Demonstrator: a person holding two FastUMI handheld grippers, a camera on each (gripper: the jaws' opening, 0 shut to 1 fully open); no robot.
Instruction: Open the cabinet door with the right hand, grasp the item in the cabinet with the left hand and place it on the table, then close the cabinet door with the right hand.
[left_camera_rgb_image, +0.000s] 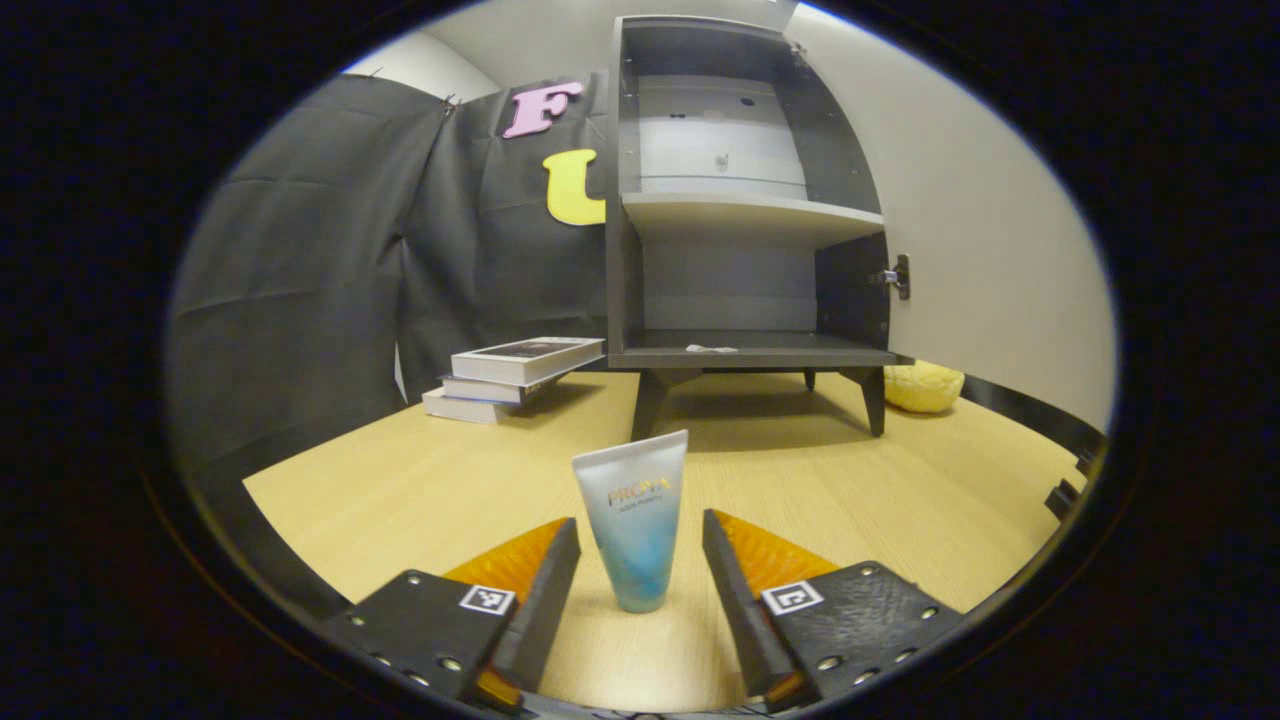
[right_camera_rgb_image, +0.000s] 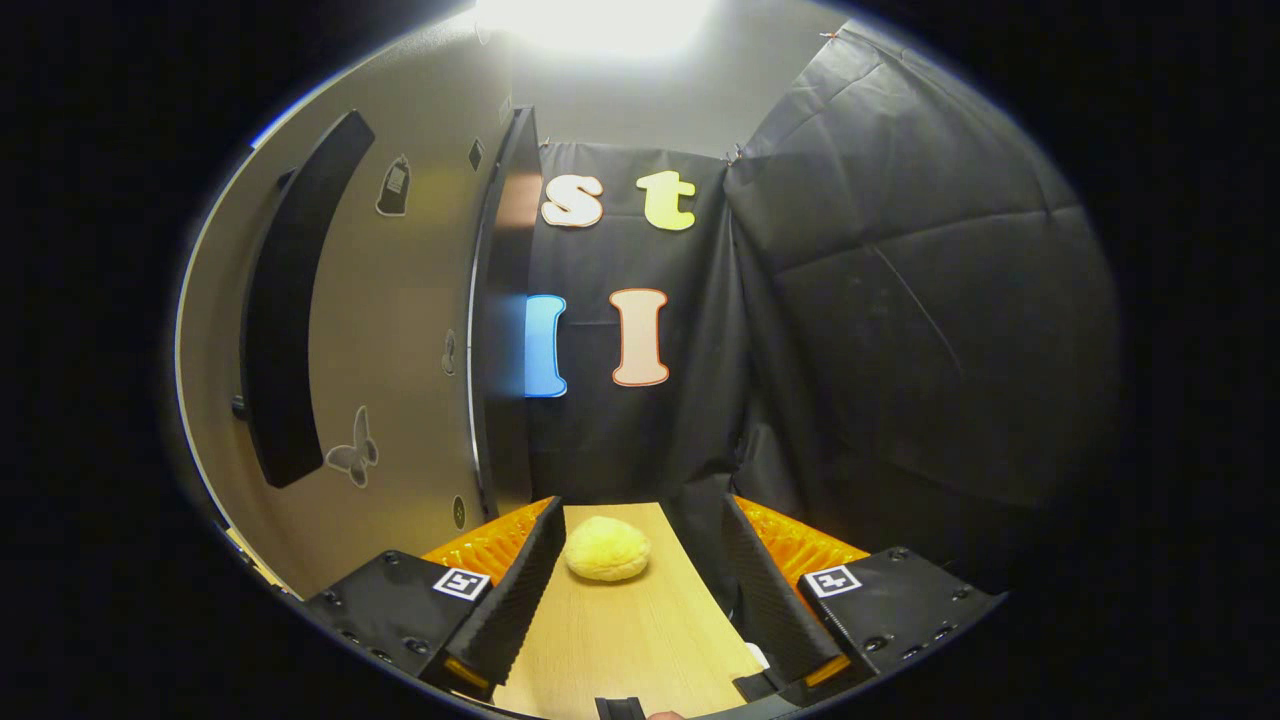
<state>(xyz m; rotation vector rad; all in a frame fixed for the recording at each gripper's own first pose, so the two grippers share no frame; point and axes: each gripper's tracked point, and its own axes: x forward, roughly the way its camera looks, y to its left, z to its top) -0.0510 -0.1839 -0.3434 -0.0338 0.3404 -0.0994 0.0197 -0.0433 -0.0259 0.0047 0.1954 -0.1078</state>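
Note:
A blue-and-white tube (left_camera_rgb_image: 637, 525) stands cap down on the wooden table (left_camera_rgb_image: 400, 490), between the fingers of my left gripper (left_camera_rgb_image: 640, 545). The left gripper is open and its fingers stand apart from the tube on both sides. Behind the tube the dark cabinet (left_camera_rgb_image: 745, 215) stands with its inside showing, both shelves bare except a small white scrap (left_camera_rgb_image: 711, 348). Its pale door (left_camera_rgb_image: 1000, 230) hangs swung open at the right. In the right gripper view the door's outer face (right_camera_rgb_image: 400, 330) with a long dark handle (right_camera_rgb_image: 295, 300) rises at the left. My right gripper (right_camera_rgb_image: 640, 560) is open beside it, touching nothing.
A stack of books (left_camera_rgb_image: 515, 375) lies on the table left of the cabinet. A yellow soft lump (left_camera_rgb_image: 922, 387) sits on the table by the cabinet's right legs, also ahead of my right gripper as the yellow lump (right_camera_rgb_image: 607, 548). Black cloth walls close in behind and beside.

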